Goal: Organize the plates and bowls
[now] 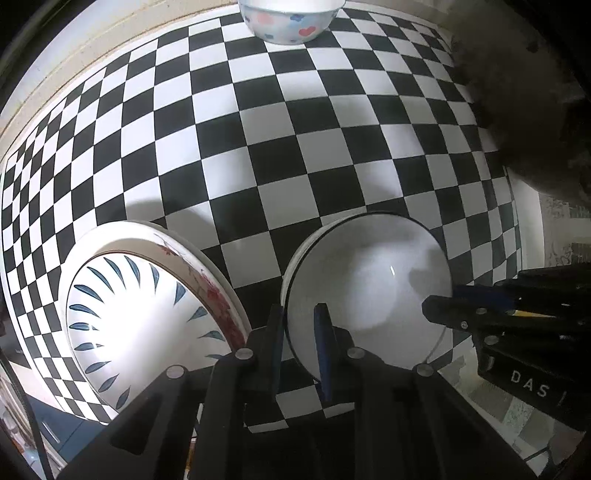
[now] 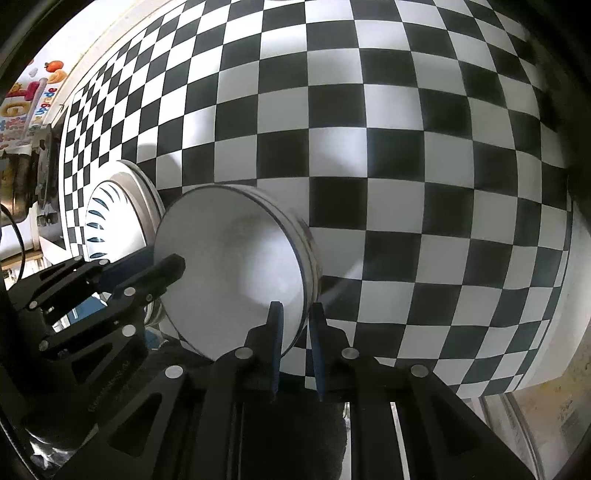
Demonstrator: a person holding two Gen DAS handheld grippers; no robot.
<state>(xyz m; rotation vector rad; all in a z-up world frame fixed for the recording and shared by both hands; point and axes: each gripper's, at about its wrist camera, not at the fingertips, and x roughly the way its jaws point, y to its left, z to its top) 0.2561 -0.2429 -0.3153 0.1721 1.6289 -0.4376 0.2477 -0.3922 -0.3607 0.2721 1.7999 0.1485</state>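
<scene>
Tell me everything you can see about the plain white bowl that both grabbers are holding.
The white bowl looks like glossy ceramic, plain white inside with a thin dark line round its rim. It appears tipped, its opening facing the cameras, above the checkered tablecloth. The left gripper pinches one side of its rim, one finger inside, one outside; the right gripper pinches the opposite side. Beside it stands the blue-petal plate.

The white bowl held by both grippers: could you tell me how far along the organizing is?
Done, apparently: a blue-leaf dish already rests nested in a red-floral plate on the checkered table. In hand: the white bowl, gripped at its rim by the left gripper and on the opposite rim by the right gripper. Left: the floral-print bowl stands alone at the far edge.
</scene>
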